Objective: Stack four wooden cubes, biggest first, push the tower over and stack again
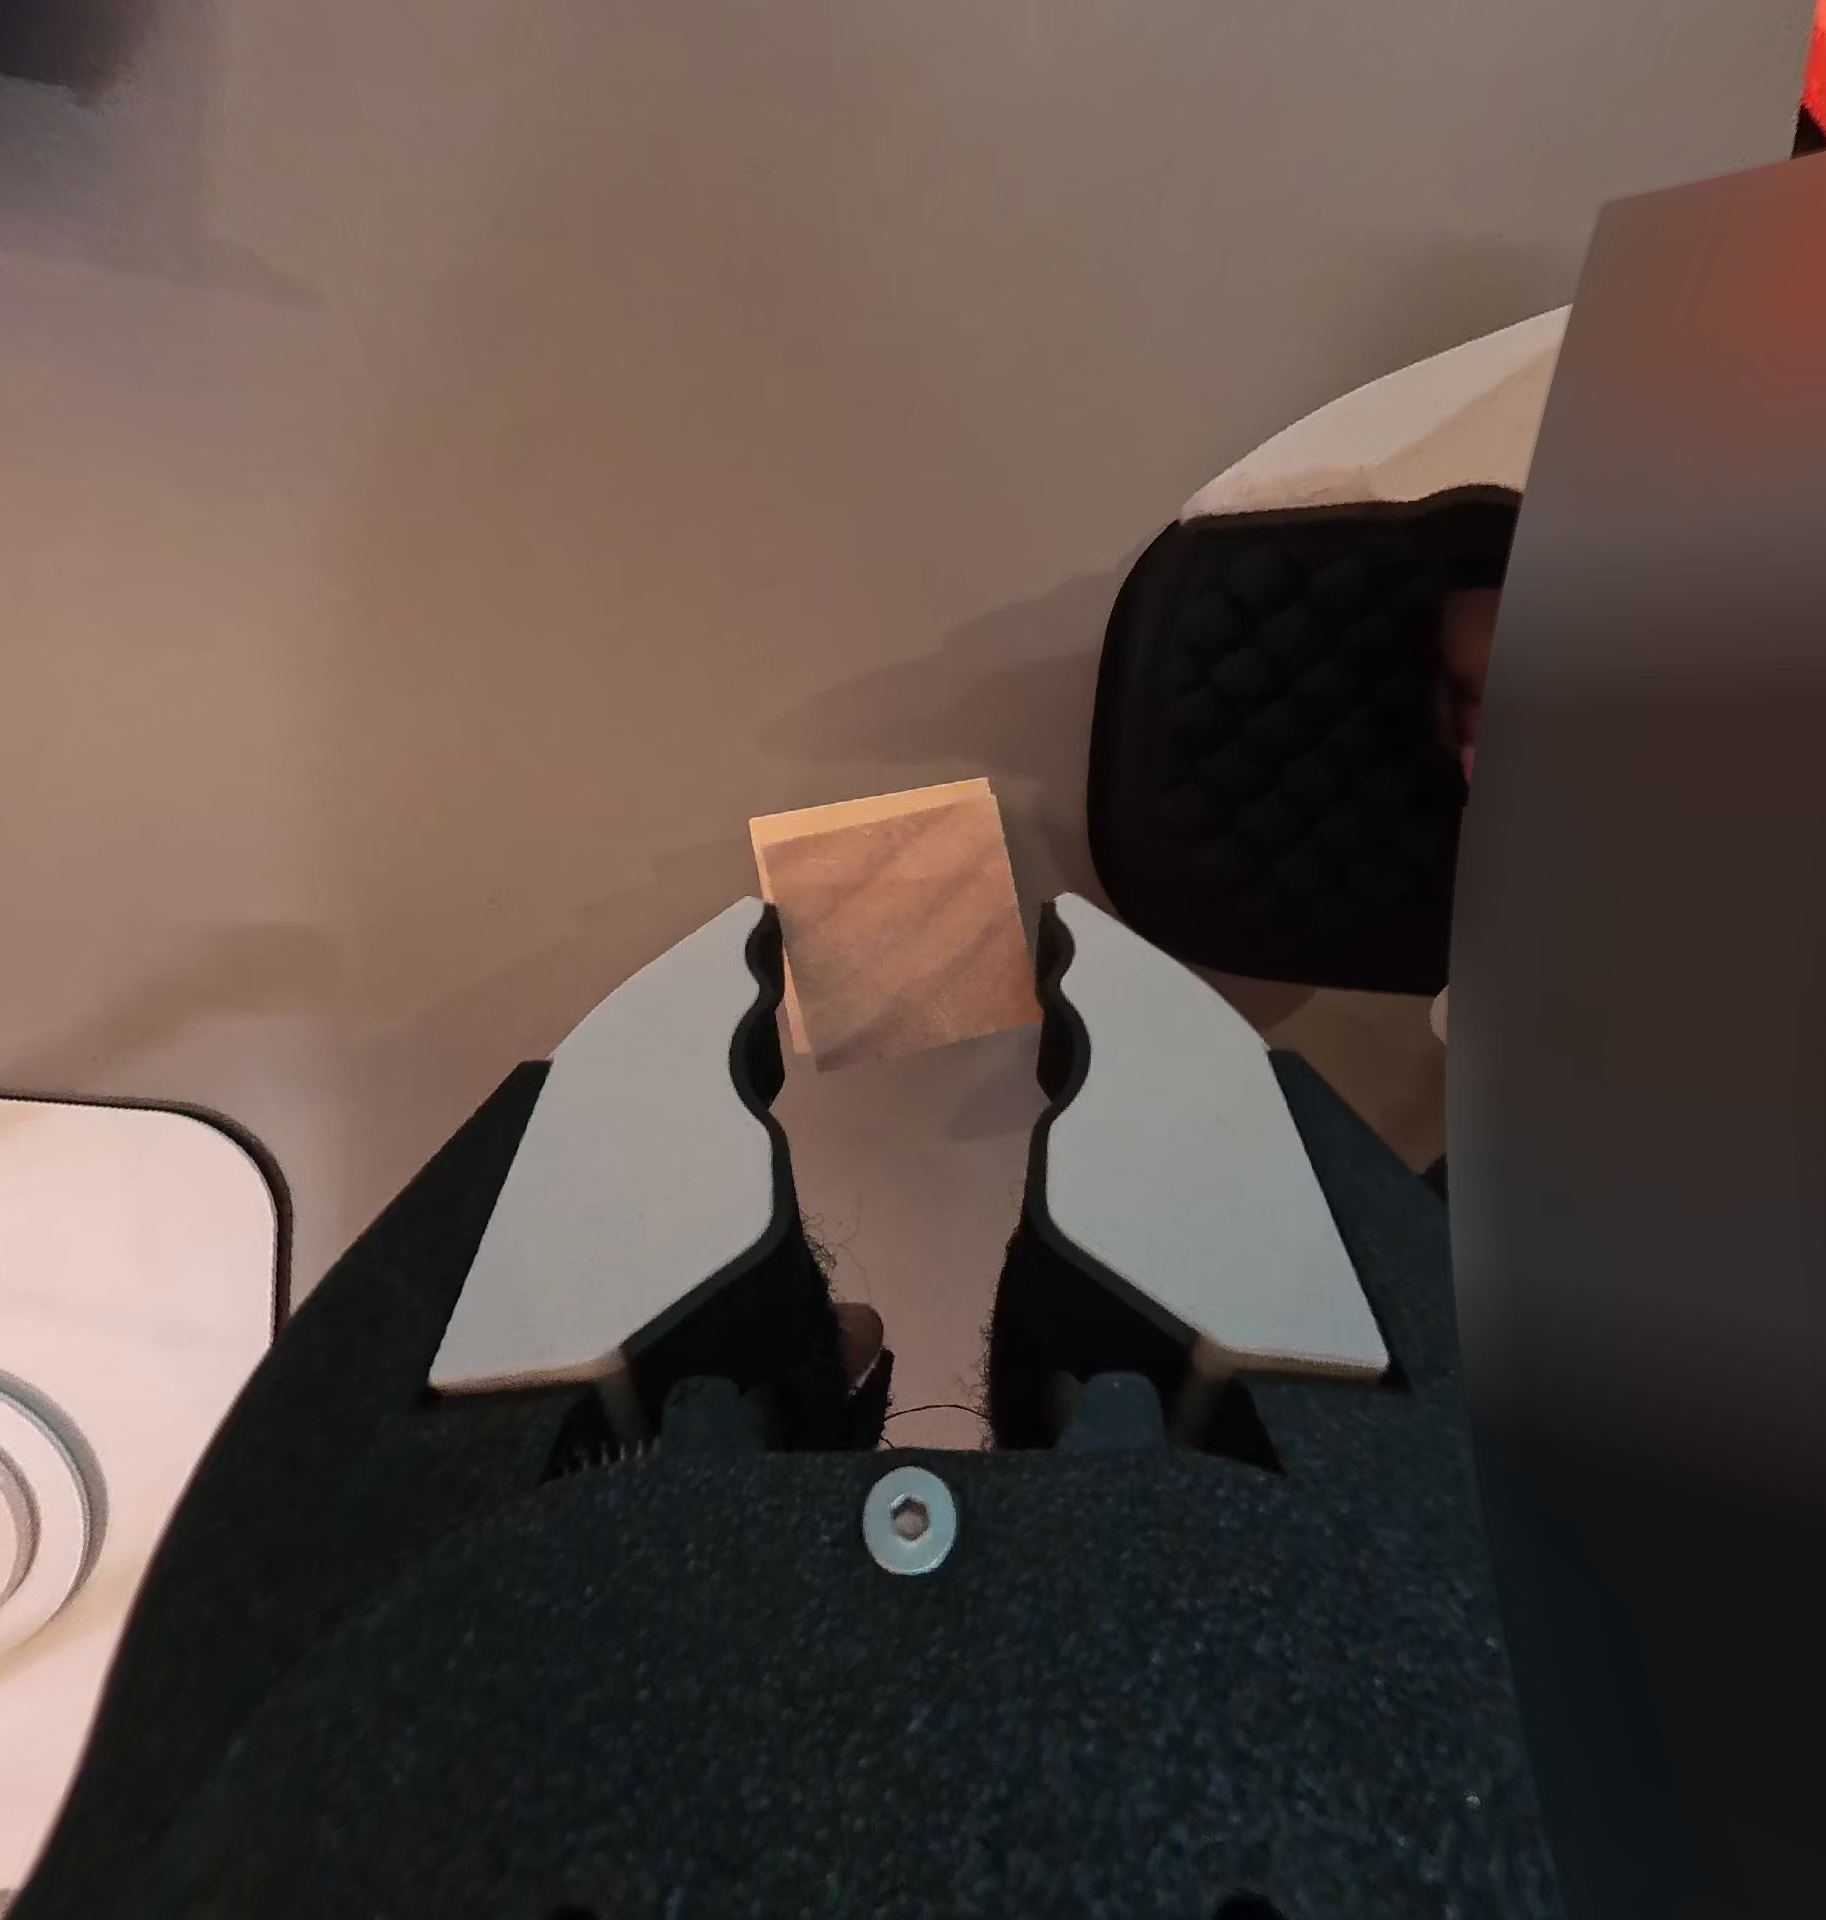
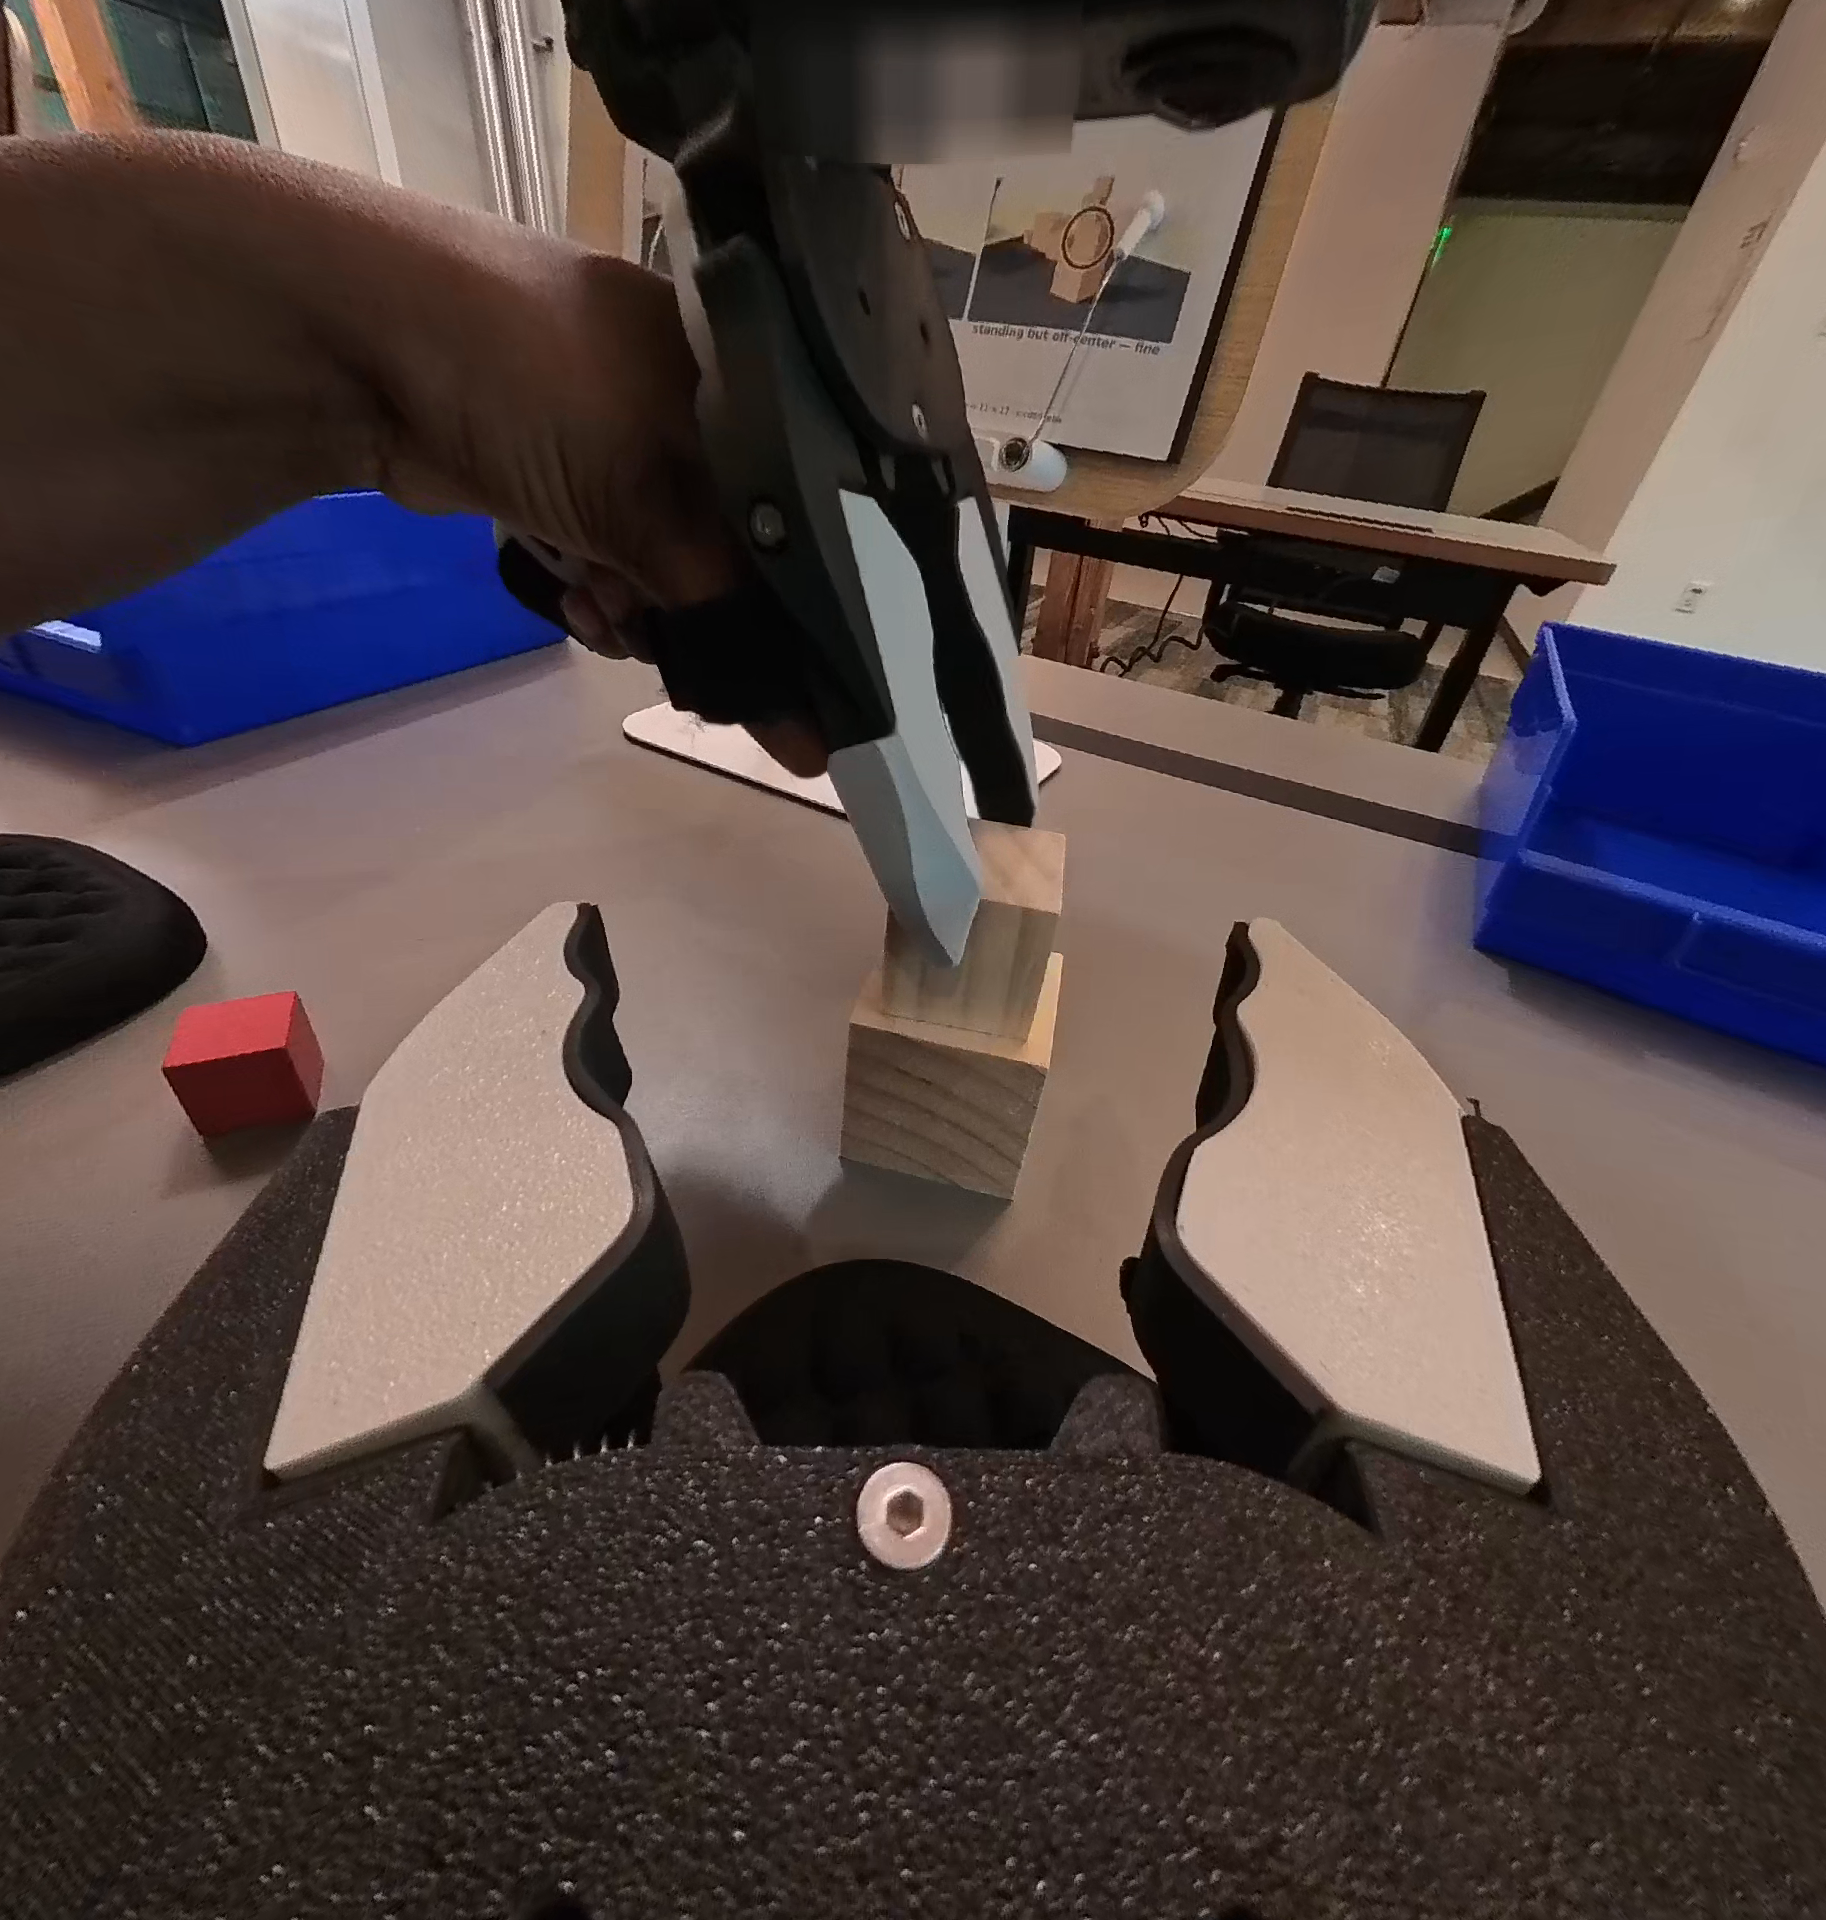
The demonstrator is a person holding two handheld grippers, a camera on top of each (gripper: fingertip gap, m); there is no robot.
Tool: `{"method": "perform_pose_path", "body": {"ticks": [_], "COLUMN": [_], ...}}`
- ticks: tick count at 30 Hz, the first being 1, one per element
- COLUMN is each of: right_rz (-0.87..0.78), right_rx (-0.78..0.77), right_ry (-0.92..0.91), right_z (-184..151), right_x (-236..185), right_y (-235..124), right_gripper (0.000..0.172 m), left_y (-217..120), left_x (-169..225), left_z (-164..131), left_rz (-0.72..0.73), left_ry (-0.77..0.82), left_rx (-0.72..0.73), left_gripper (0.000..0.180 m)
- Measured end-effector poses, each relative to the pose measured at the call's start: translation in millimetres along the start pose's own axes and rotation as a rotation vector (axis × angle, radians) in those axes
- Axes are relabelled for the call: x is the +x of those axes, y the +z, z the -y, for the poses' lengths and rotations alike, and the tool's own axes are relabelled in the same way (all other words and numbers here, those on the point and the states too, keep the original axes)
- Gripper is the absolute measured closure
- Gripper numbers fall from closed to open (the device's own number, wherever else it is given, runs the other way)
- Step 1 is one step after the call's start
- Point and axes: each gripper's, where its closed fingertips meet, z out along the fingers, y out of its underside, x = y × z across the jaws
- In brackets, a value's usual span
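My left claw (image 1: 904,971) points down over a stack of 2 plain wooden cubes, and its fingers sit on either side of the upper cube (image 1: 904,935). The left pad (image 1: 769,966) is right against that cube's side; on the right there looks to be a thin sliver of space between pad and wood, so I cannot tell whether I am truly clamped on it. From my right side the same claw (image 2: 976,894) comes in steeply from above, my left hand (image 2: 535,416) wrapped round its handle, 1 grey finger (image 2: 914,862) lying across the near face of the upper cube (image 2: 1002,935). That cube rests on the lower cube (image 2: 940,1101), turned a little and set toward the far side, so the edges do not line up. The lower cube stands on the grey desk (image 2: 576,883). My right claw (image 2: 914,971) is spread wide apart, bare, low and just short of the stack, which shows between its 2 fingers. A red cube (image 2: 244,1060) lies off to the left near a black quilted pad (image 2: 47,945). Blue bins sit further out, 1 at the far left (image 2: 265,613) and 1 at the right (image 2: 1667,842).
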Motion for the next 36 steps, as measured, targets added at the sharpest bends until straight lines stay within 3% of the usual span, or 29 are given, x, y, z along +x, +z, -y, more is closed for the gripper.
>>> {"method": "perform_pose_path", "body": {"ticks": [6, 10, 16, 22, 32, 34, 36], "right_rz": [-0.001, -0.001, -0.004, -0.007, -0.003, -0.004, -0.005], "right_rx": [0.000, 0.002, -0.003, -0.012, -0.009, -0.007, -0.005], "right_ry": [0.000, 0.003, -0.009, -0.017, -0.026, -0.020, -0.014], "right_z": [0.0, 0.2, -0.3, -1.4, -0.7, -0.5, -0.5], "right_x": [0.2, 0.4, -0.1, -0.6, -1.9, -1.1, -0.5], "right_y": [-0.1, -0.3, 0.0, 0.8, 0.5, 0.3, 0.2], "right_gripper": [0.063, 0.063, 0.063, 0.063, 0.062, 0.062, 0.062], "left_y": [-10.6, -32.7, -50.4, -35.1, -18.0, -15.5, -15.4], "left_x": [-1.0, 9.6, 39.1, 68.0, 76.7, 76.9, 76.5], "left_z": [3.1, -5.7, -80.2, -160.2, -181.5, -180.5, -179.5], "left_rz": [0.037, 0.083, 0.203, 0.272, 0.261, 0.239, 0.220], "left_ry": [0.010, -0.034, -0.180, -0.363, -0.446, -0.451, -0.461], "left_rx": [0.043, 0.132, 0.078, -0.004, -0.024, -0.013, -0.002], "left_gripper": [0.113, 0.111, 0.116, 0.112, 0.123, 0.145, 0.153]}}
